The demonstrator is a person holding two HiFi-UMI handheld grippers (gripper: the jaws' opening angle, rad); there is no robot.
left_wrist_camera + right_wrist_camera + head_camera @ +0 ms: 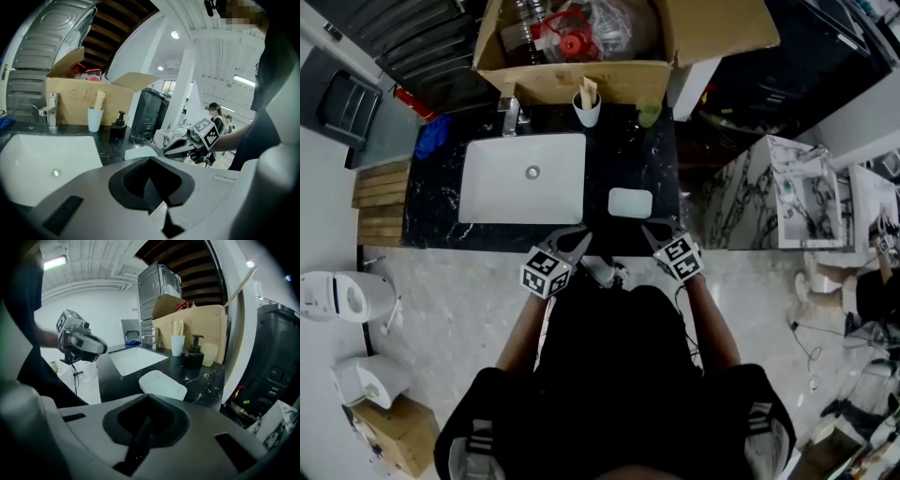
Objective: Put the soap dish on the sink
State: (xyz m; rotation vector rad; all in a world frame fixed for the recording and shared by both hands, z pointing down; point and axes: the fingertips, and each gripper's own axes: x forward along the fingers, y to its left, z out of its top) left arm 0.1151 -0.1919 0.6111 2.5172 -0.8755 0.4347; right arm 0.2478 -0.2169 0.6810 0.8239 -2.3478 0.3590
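The white soap dish lies flat on the black marble counter, just right of the white basin. It also shows as the soap dish and soap dish beyond each gripper's jaws. My left gripper hangs over the counter's front edge, left of the dish, shut and empty. My right gripper hovers at the front edge a short way before the dish, also shut with nothing in it. Neither touches the dish.
At the back of the counter stand a faucet, a white cup, a dark soap dispenser and a pale green cup. An open cardboard box looms behind. A toilet stands left, a marble vanity right.
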